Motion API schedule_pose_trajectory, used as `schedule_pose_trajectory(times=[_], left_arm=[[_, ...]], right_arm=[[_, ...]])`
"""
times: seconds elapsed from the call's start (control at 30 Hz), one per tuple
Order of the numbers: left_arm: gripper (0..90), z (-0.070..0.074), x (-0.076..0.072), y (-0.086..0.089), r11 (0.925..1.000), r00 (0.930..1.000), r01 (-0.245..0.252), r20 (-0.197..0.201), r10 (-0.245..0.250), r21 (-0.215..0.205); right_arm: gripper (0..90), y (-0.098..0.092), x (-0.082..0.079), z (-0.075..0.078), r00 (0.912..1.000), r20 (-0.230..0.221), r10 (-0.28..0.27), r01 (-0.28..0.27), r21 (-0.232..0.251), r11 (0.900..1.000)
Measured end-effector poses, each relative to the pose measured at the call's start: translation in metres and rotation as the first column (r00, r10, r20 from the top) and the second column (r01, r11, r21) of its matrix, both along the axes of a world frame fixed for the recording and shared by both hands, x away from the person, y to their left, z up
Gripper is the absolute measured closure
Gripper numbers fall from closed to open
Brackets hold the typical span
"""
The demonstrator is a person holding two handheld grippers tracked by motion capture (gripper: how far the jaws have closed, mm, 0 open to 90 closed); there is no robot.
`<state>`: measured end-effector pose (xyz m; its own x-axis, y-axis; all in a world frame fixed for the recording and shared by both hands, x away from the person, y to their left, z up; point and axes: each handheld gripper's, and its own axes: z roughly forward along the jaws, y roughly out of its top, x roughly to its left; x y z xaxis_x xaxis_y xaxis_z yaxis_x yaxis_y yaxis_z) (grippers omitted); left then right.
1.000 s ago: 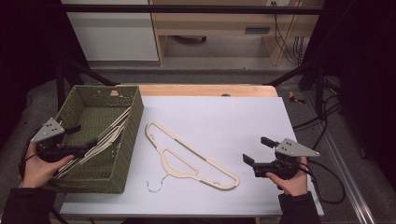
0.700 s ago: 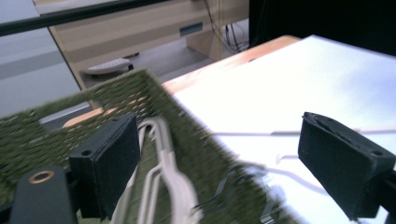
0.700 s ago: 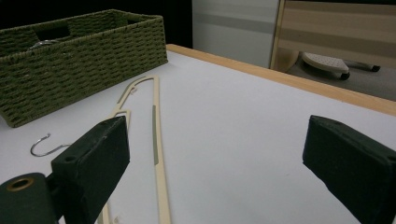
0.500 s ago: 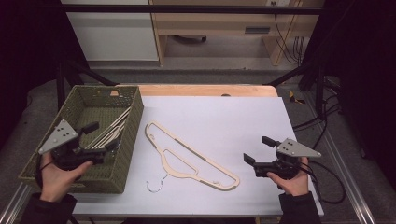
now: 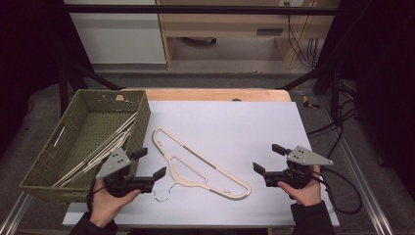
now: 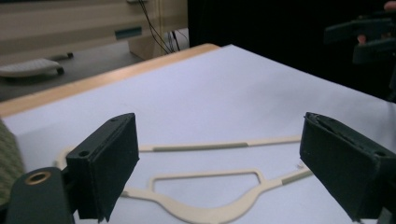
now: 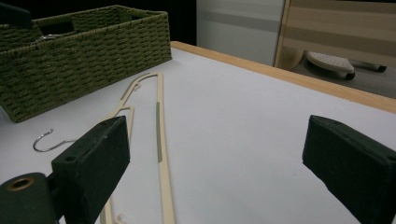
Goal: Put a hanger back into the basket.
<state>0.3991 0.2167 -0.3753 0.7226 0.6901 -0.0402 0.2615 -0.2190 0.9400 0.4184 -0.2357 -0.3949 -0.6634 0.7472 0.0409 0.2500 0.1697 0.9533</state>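
The left gripper [image 5: 150, 164] has come away from the green wicker basket [image 5: 58, 161] and now sits low over the white table top [image 5: 244, 127], just beside the basket's near right corner. A second ago it was over the basket's left side, among the hangers lying inside. The right gripper [image 5: 266, 158] has hardly shifted; it stays near the table's right edge, held in the person's right hand [image 5: 303, 188].

Both pairs of jaws stand wide apart and hold nothing. In the left gripper view the two black pads [image 6: 105, 170] frame the cream hanger [image 6: 205, 186], which lies flat on the table beyond them, untouched. In the high view that hanger [image 5: 195, 164] stretches diagonally across the middle of the table, its metal hook [image 5: 160, 193] pointing toward the person, just ahead of the left gripper's tips. Whether the tips brush the hook I cannot tell from here.

The right gripper view looks along the table toward the basket [image 7: 84, 56], with the hanger [image 7: 159, 140] running away between its open pads [image 7: 93, 168], clear of both. More cream hangers [image 5: 105, 147] lie inside the basket, slanted against its right wall.
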Motion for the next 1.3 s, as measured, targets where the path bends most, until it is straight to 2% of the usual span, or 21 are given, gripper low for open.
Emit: schedule_pose_trajectory(times=[0.07, 0.1, 0.2, 0.23, 0.27, 0.47, 0.5, 0.57, 0.73, 0.93, 1.07, 1.2, 1.3], left_arm=[[12.8, -0.005, 0.0, -0.005, 1.0, 1.0, 0.007, -0.006, -0.007, 0.006], [13.1, -0.013, 0.0, -0.012, 0.9994, 0.9997, 0.016, -0.022, -0.015, 0.029], [14.2, -0.02, 0.001, -0.017, 0.9986, 0.9993, 0.02, -0.033, -0.018, 0.05], [14.3, -0.027, 0.001, -0.021, 0.9981, 0.9978, 0.032, -0.06, -0.029, 0.053], [14.7, -0.031, 0.002, -0.023, 0.9975, 0.9971, 0.038, -0.068, -0.034, 0.06], [18.0, -0.046, 0.003, -0.027, 0.9948, 0.9941, 0.04, -0.104, -0.03, 0.094], [18.9, -0.053, 0.005, -0.028, 0.9931, 0.9928, 0.029, -0.119, -0.015, 0.113], [21.3, -0.06, 0.007, -0.029, 0.9905, 0.9897, 0.038, -0.142, -0.019, 0.132], [27.4, -0.073, 0.012, -0.029, 0.986, 0.9799, 0.044, -0.199, -0.012, 0.161], [35.5, -0.079, 0.014, -0.032, 0.9802, 0.9729, 0.061, -0.231, -0.017, 0.188], [43.2, -0.086, 0.016, -0.034, 0.973, 0.9655, 0.068, -0.26, -0.008, 0.221], [49.8, -0.092, 0.017, -0.035, 0.9634, 0.9604, 0.066, -0.279, 0.01, 0.26], [56.7, -0.095, 0.017, -0.036, 0.9594, 0.9571, 0.063, -0.289, 0.02, 0.275]], right_arm=[[8.0, 0.001, 0.0, -0.001, 1.0, 0.0, -0.001, 0.001, 0.002, 1.0], [8.2, 0.004, 0.001, -0.002, 0.9999, -0.004, 0.01, -0.01, -0.004, 1.0], [8.3, 0.005, 0.002, -0.004, 0.9999, -0.008, 0.013, -0.014, -0.007, 1.0], [8.3, 0.006, 0.002, -0.004, 0.9998, -0.008, 0.017, -0.017, -0.009, 1.0], [8.3, 0.006, 0.002, -0.004, 0.9998, -0.009, 0.016, -0.016, -0.011, 1.0], [8.4, 0.008, 0.001, -0.005, 0.9996, -0.011, 0.024, -0.025, -0.009, 1.0], [8.5, 0.009, 0.001, -0.006, 0.9994, -0.016, 0.031, -0.031, -0.017, 0.999], [8.4, 0.011, 0.002, -0.007, 0.9993, -0.016, 0.035, -0.035, -0.019, 0.999], [8.4, 0.018, 0.001, -0.009, 0.9981, -0.022, 0.058, -0.058, -0.031, 0.998], [8.9, 0.022, 0.001, -0.011, 0.9969, -0.031, 0.072, -0.073, -0.033, 0.997], [9.2, 0.026, 0.002, -0.015, 0.9959, -0.041, 0.081, -0.083, -0.044, 0.996], [9.5, 0.03, 0.003, -0.017, 0.9949, -0.052, 0.086, -0.089, -0.054, 0.995], [9.8, 0.032, 0.003, -0.017, 0.9945, -0.052, 0.091, -0.094, -0.055, 0.994]])
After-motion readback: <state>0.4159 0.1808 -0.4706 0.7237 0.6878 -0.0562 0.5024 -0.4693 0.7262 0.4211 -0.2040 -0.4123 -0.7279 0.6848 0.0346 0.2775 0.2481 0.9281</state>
